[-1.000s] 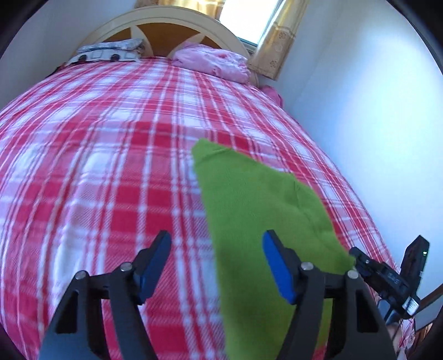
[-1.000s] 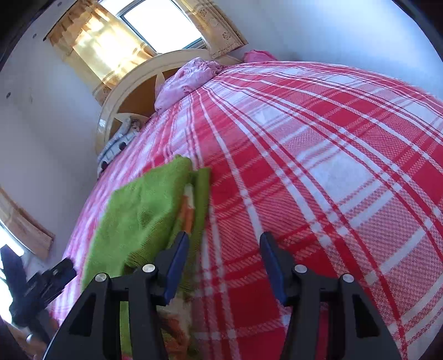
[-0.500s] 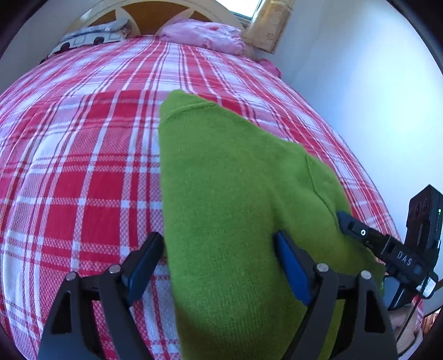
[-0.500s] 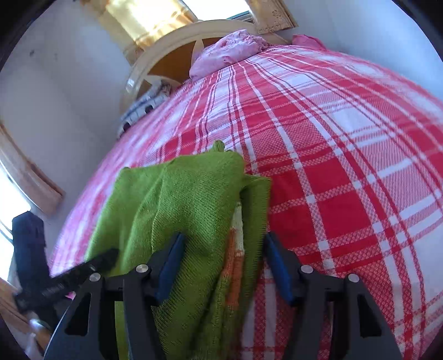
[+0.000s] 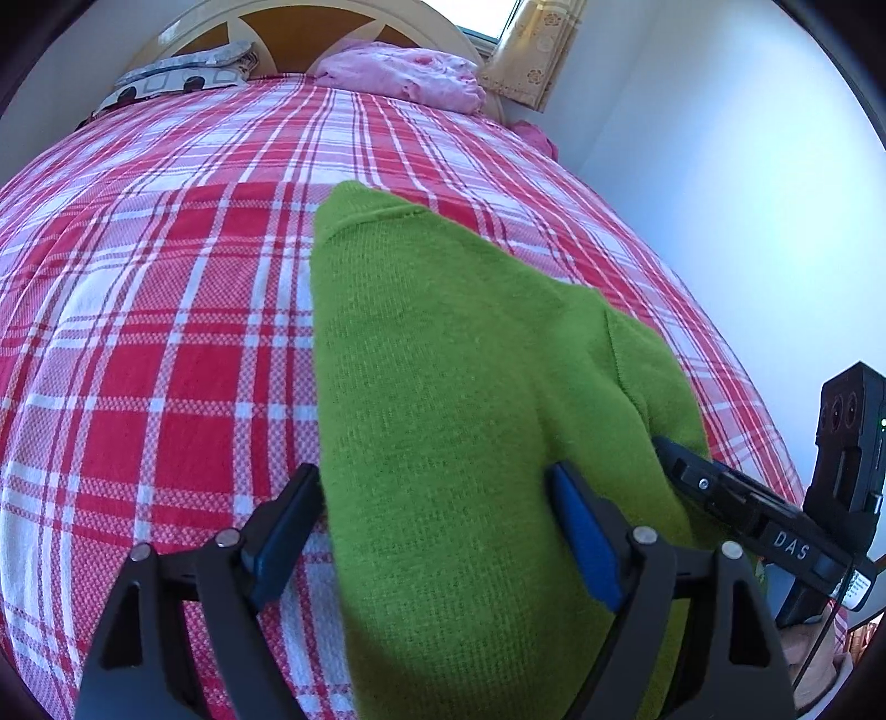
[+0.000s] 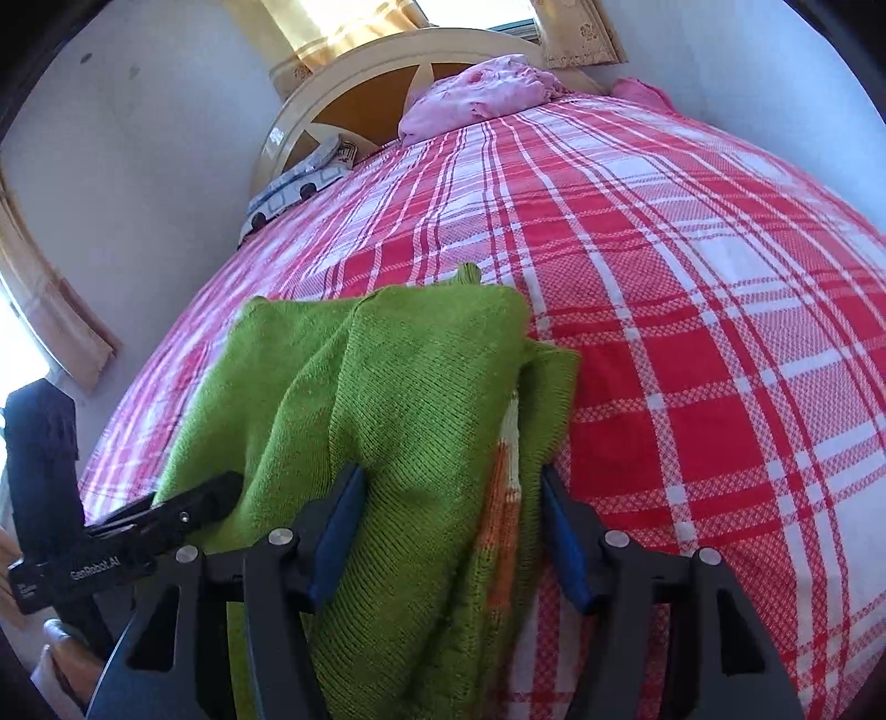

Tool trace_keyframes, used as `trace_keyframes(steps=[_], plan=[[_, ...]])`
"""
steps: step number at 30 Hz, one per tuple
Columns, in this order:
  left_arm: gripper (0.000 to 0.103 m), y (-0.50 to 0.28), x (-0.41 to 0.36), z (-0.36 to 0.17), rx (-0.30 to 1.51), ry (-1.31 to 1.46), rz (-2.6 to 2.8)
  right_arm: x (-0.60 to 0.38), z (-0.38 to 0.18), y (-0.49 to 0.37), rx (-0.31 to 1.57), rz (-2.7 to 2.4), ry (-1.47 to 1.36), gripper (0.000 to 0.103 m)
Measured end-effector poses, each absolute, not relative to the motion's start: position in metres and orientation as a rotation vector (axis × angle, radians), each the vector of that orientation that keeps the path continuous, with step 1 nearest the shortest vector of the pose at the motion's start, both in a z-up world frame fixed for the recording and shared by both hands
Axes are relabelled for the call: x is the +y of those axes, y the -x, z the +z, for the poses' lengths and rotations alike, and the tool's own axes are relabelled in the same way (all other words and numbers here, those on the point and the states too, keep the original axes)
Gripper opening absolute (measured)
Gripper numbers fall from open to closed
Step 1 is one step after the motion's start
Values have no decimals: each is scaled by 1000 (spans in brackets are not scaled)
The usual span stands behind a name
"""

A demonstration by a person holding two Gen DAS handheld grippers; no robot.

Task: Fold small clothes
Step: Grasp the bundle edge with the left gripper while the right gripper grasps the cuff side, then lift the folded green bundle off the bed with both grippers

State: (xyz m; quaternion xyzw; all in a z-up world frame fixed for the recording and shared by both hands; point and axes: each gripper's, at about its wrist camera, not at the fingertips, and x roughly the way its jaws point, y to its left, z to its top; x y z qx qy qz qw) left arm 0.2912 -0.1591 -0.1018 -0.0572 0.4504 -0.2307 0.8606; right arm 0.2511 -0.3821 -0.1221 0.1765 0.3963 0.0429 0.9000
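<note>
Between blue pads (image 6: 338, 531), green sweater (image 6: 398, 421), near edge cut off

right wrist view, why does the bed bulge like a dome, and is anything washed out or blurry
Right wrist view: fisheye distortion bows the plaid bedspread; the window is blown out, and the green sweater is sharp. Left wrist view: same bulge, dark vignette in the corners, and bright glare on the white wall.

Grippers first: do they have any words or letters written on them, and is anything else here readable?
"DAS" in pale letters on the right gripper, seen from the left wrist view.
"GenRobot.AI" on the left gripper, seen from the right wrist view.
A small white label on the right gripper: too small to read.
The green sweater and the plaid bedspread show no writing.
</note>
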Motion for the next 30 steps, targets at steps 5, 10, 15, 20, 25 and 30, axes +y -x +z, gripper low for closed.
trace_keyframes(steps=[5, 10, 15, 20, 25, 30], plan=[[76, -289, -158, -101, 927, 131, -499, -372, -119, -249, 801, 121, -314, 42], [63, -280, -164, -98, 892, 103, -514, -365, -115, -246, 783, 109, -265, 36], [65, -286, -160, -101, 916, 147, -530, -375, -120, -250, 798, 127, -338, 42], [66, -286, -159, -103, 916, 152, -530, -384, -126, -251, 803, 159, -419, 44], [67, -286, -159, -103, 916, 153, -531, -383, -125, -251, 804, 157, -412, 44], [67, -287, -160, -103, 913, 155, -532, -381, -124, -253, 809, 149, -398, 46]])
